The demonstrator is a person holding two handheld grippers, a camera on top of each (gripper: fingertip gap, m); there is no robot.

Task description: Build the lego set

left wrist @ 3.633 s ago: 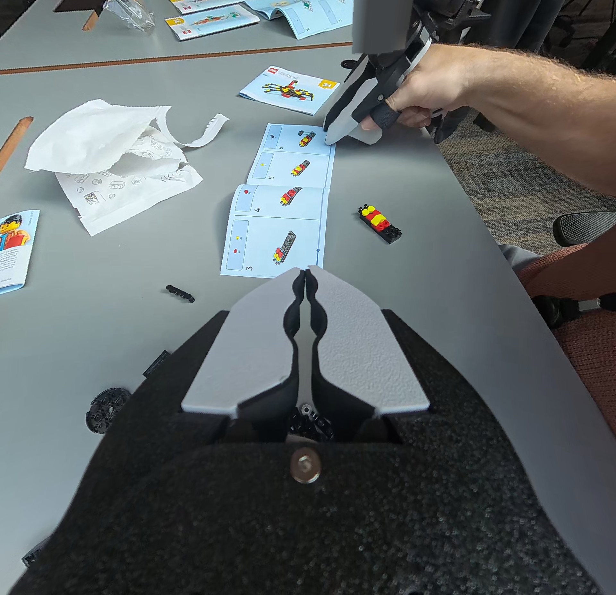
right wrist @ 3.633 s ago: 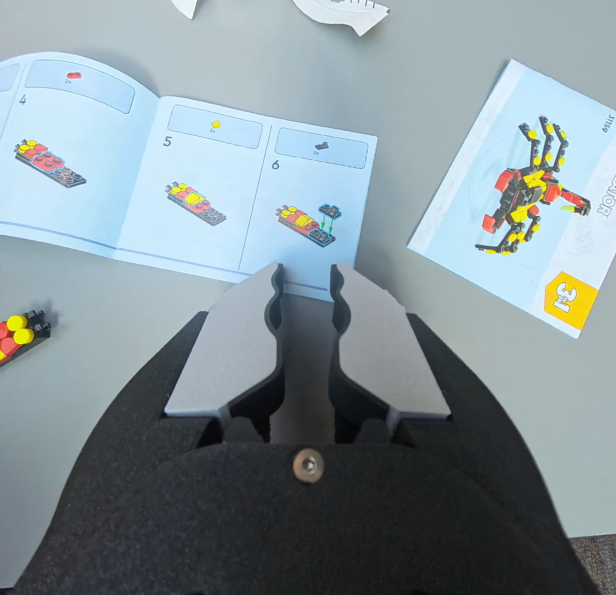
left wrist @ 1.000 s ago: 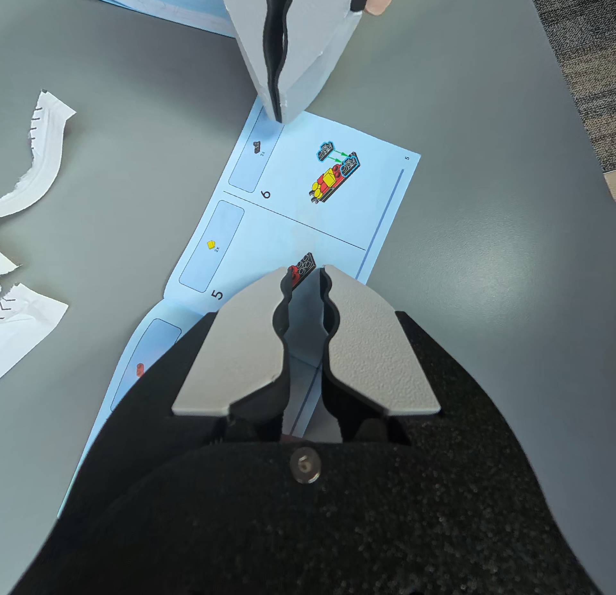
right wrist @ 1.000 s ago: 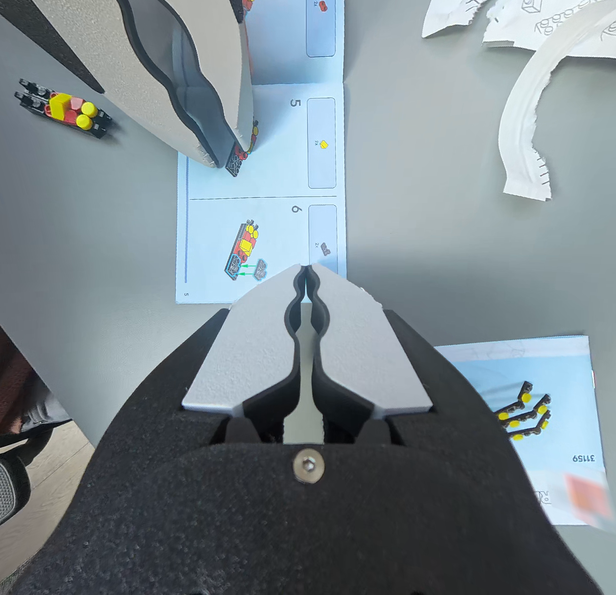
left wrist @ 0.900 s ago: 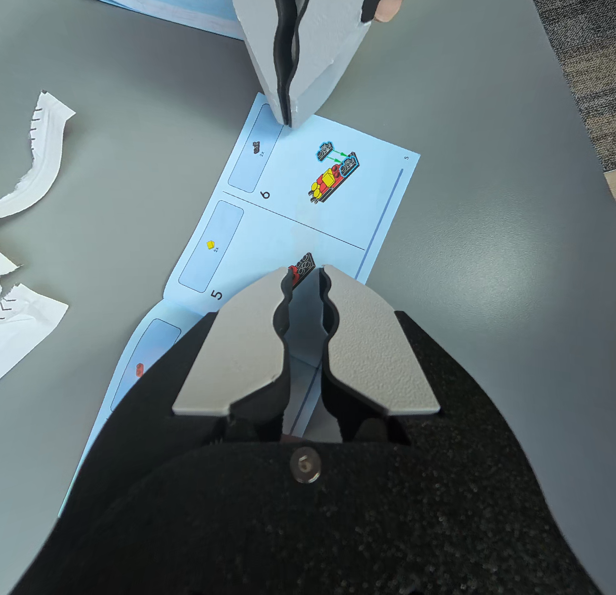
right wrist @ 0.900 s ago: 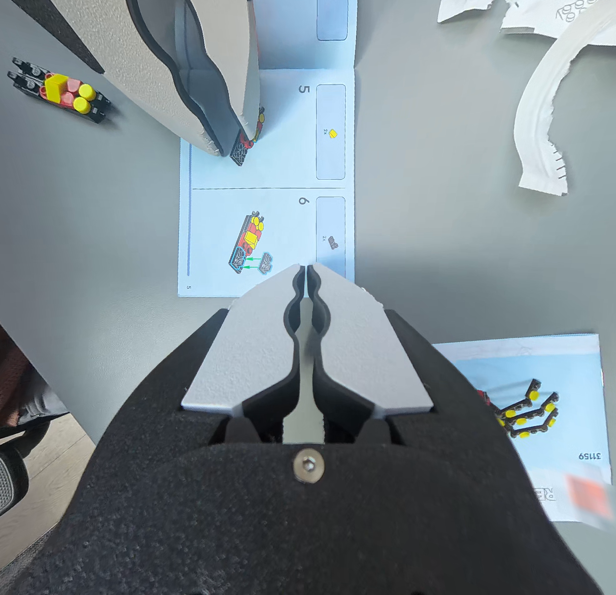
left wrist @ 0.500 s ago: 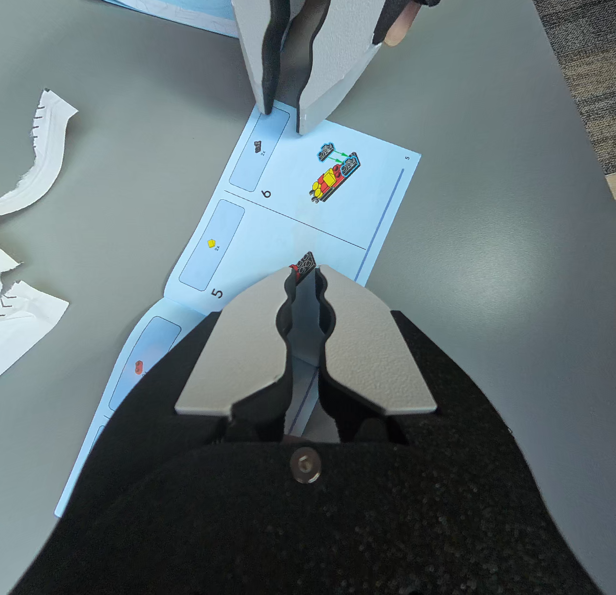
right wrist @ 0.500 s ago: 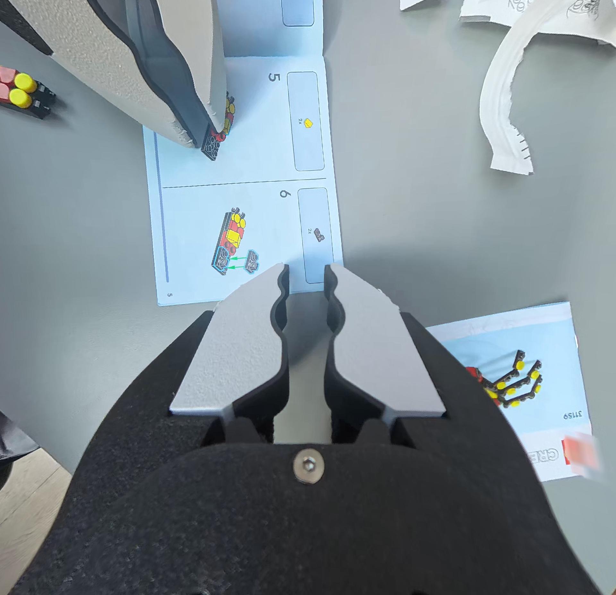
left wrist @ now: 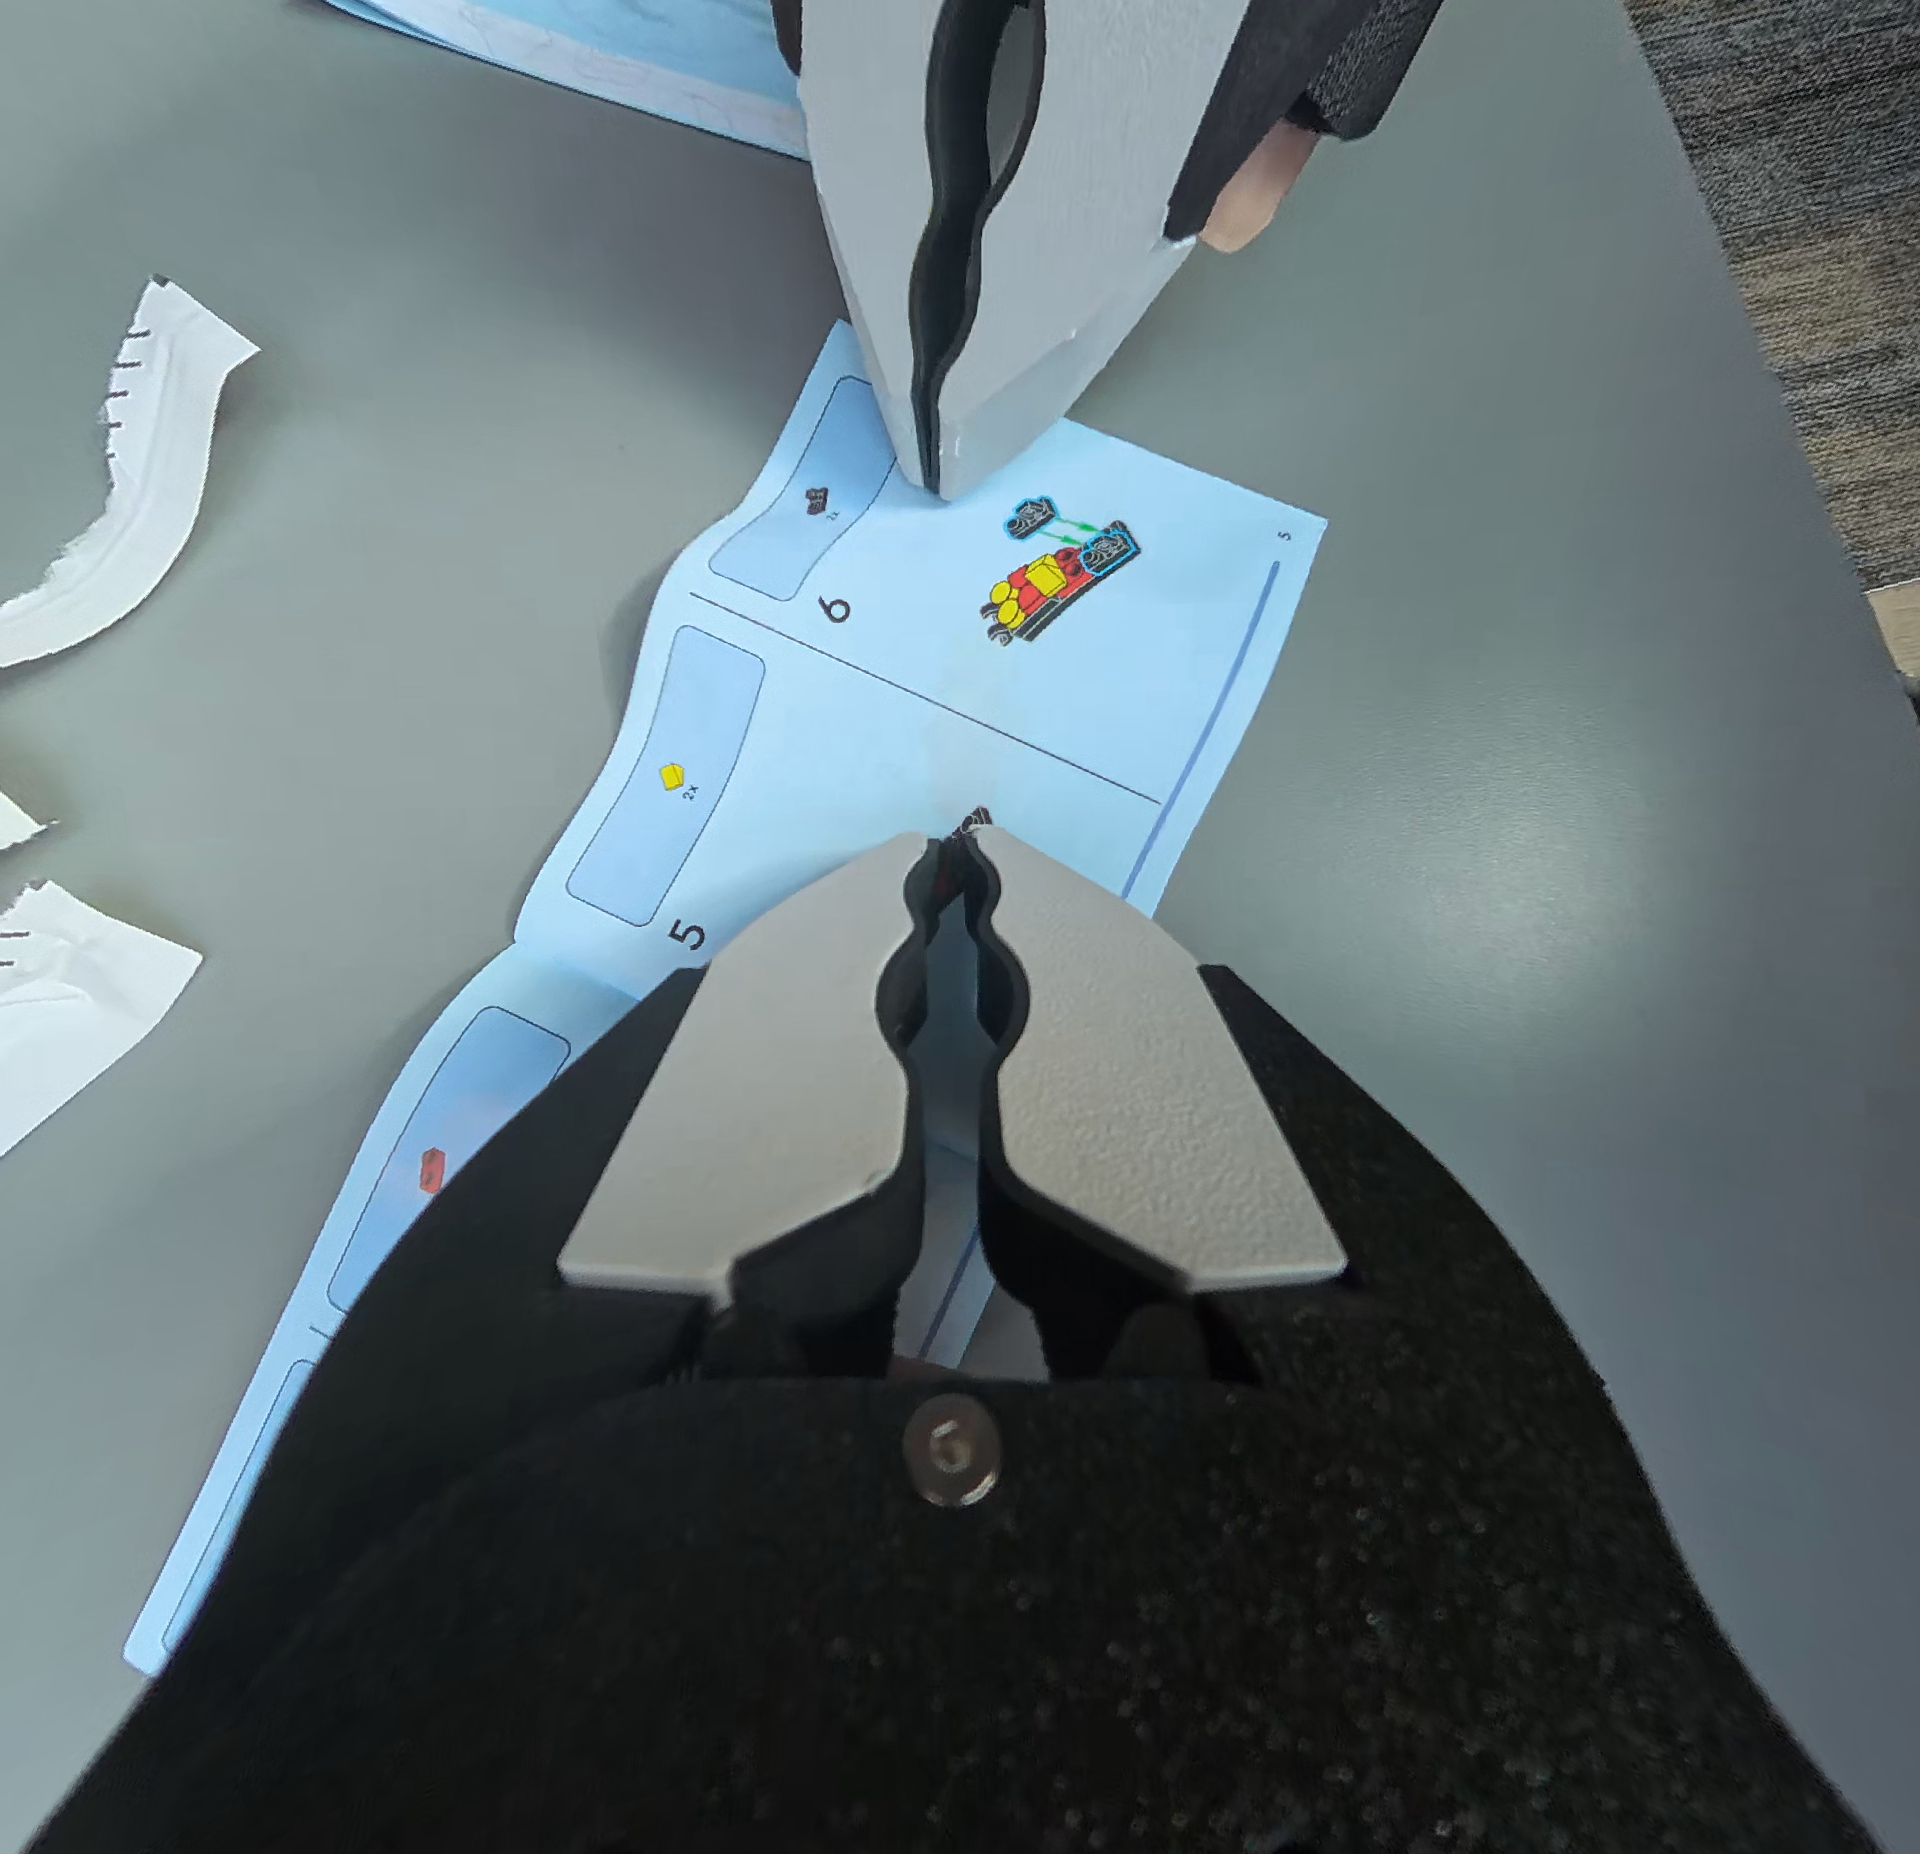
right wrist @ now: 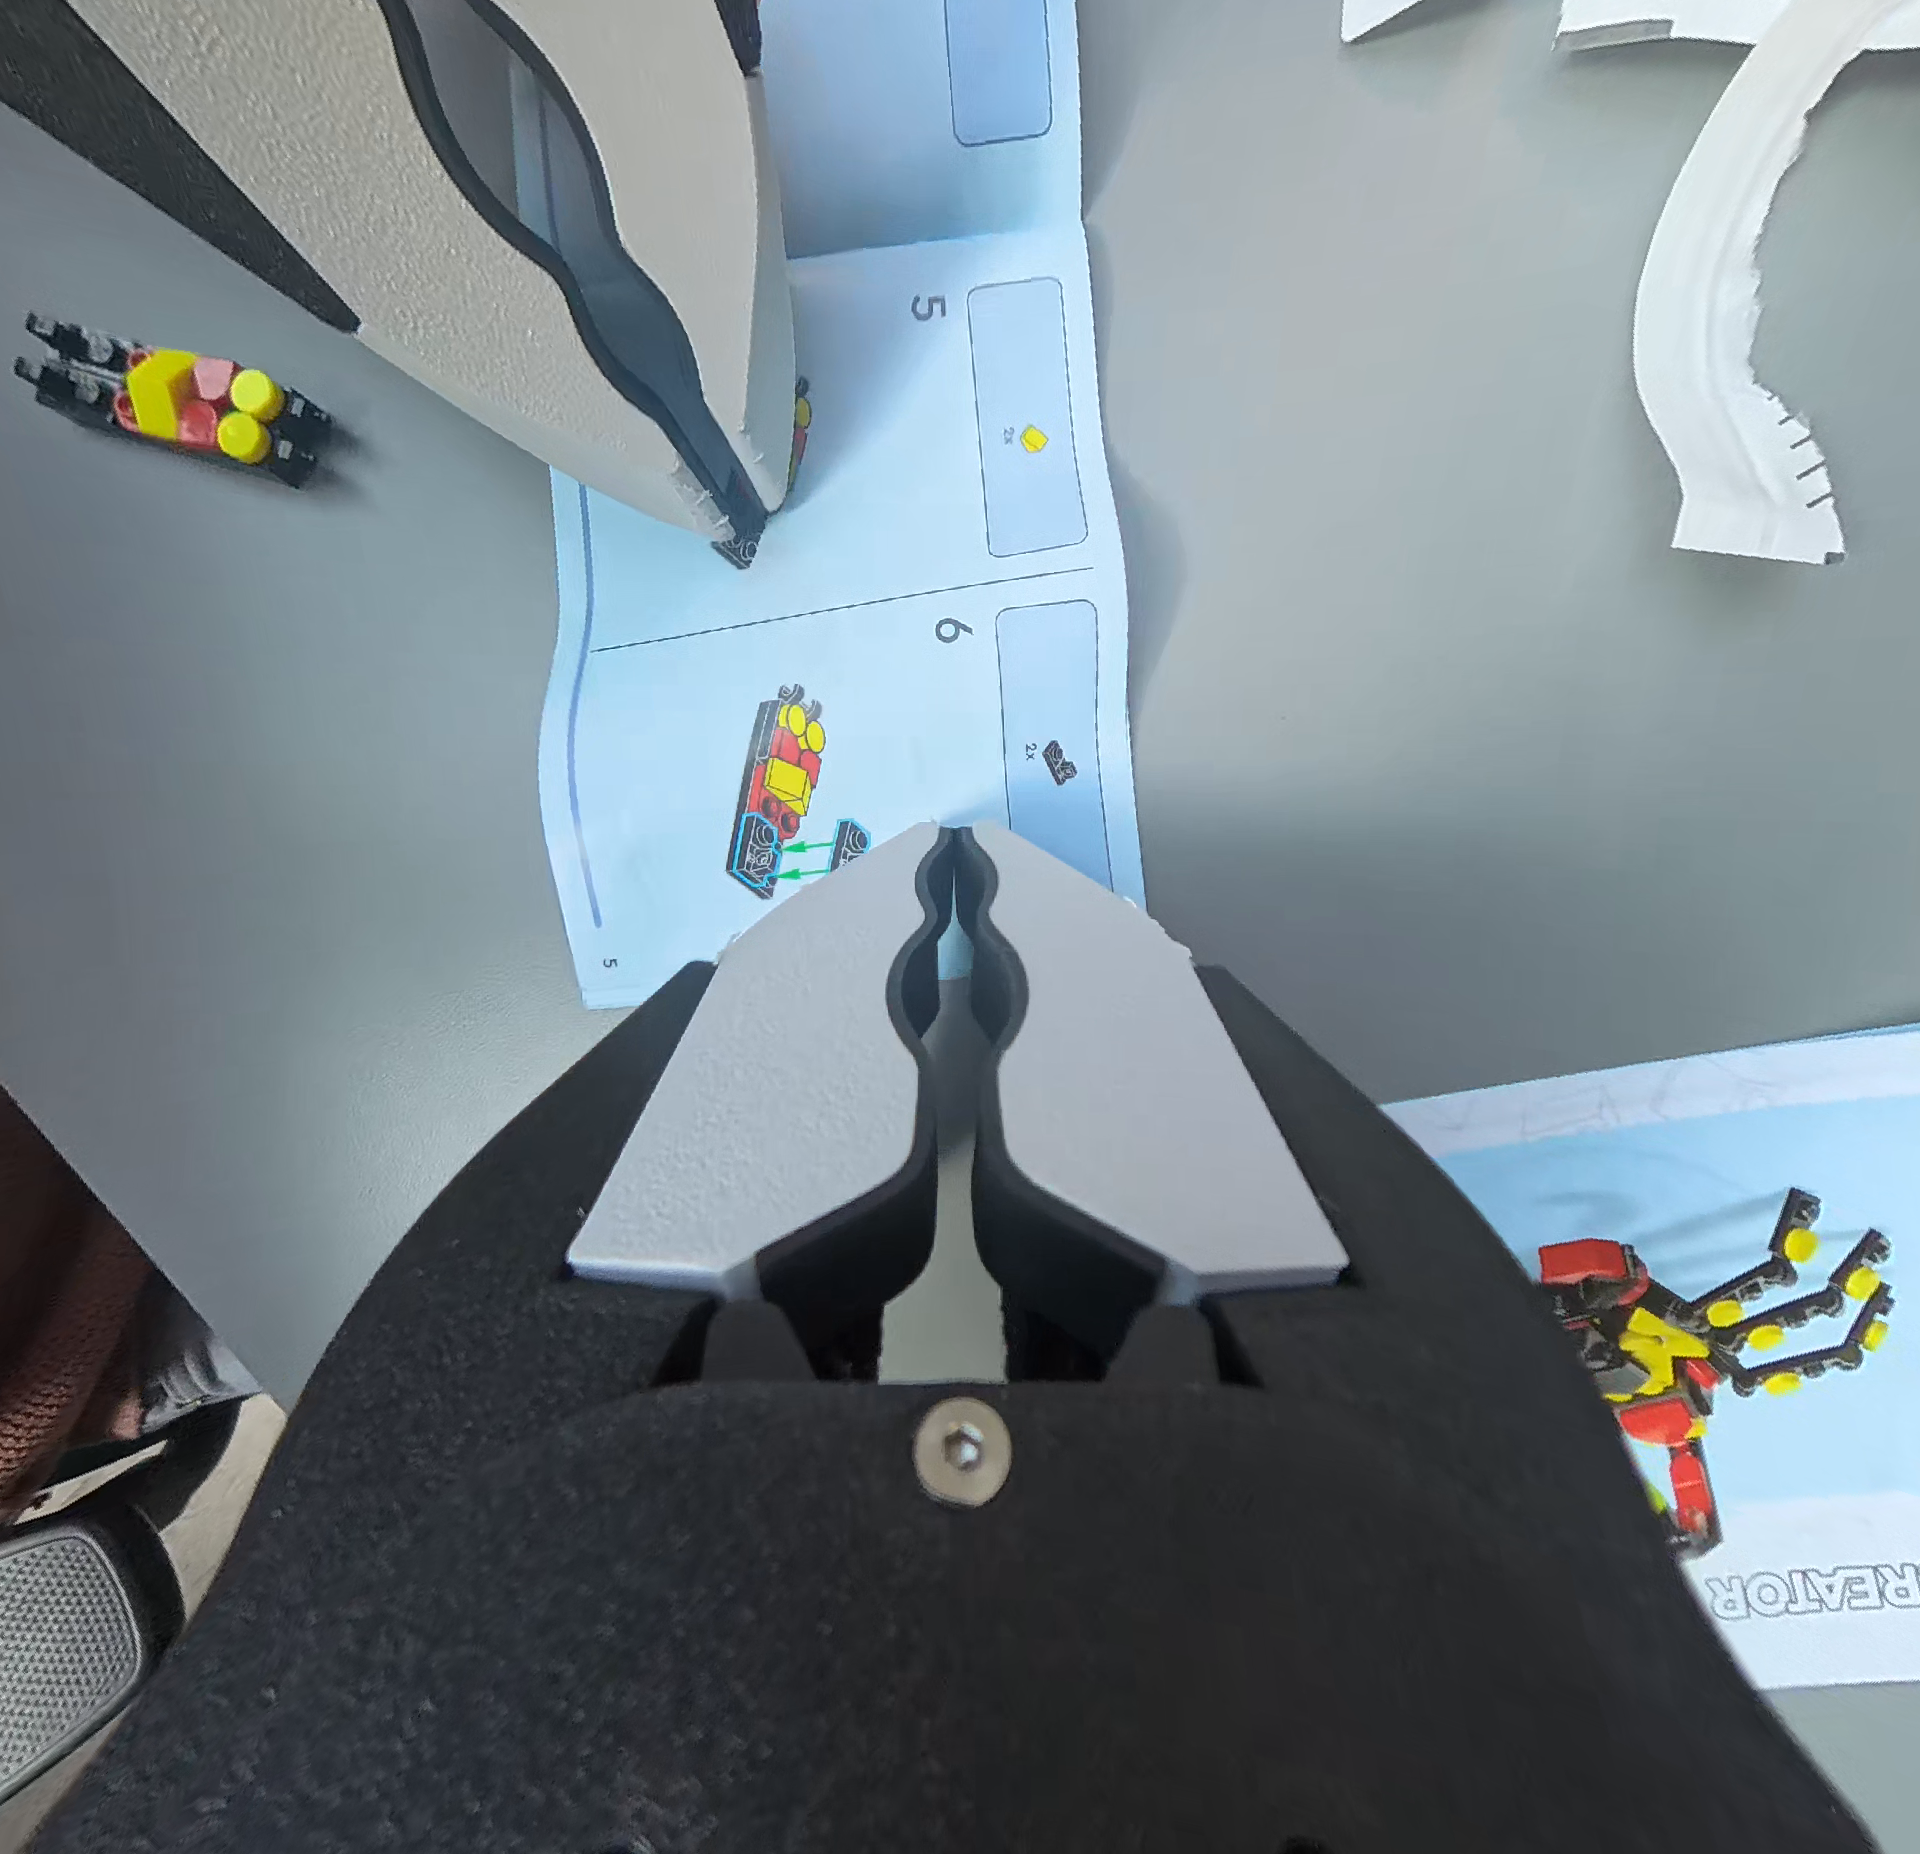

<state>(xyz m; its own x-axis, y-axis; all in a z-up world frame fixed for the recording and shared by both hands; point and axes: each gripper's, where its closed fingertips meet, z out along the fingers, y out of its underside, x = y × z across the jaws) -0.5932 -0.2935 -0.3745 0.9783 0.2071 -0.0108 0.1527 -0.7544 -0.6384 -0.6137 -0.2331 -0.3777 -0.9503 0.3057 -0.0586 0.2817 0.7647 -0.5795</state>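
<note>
The light blue instruction booklet (left wrist: 935,682) lies open on the grey table, its page buckled between the two grippers; it also shows in the right wrist view (right wrist: 862,609). My left gripper (left wrist: 961,838) is shut, its tips pressed on the middle of the page; it shows from the other side in the right wrist view (right wrist: 743,535). My right gripper (right wrist: 951,830) is shut on the page's end edge, seen from the left wrist view as well (left wrist: 930,485). The small black, red and yellow lego assembly (right wrist: 171,407) lies on the table beside the booklet, apart from both grippers.
A second booklet with a red and yellow model on its cover (right wrist: 1662,1285) lies just behind my right gripper. Torn white paper strips (left wrist: 125,495) lie to the left. The table edge and carpet (left wrist: 1787,142) are to the right; a chair (right wrist: 62,1617) stands below the edge. Across from one pair of fingers to the other is roughly 7 cm.
My right gripper, open half a second ago, has shut on the booklet's edge. My left gripper has closed further on the page. The page now buckles between them.
</note>
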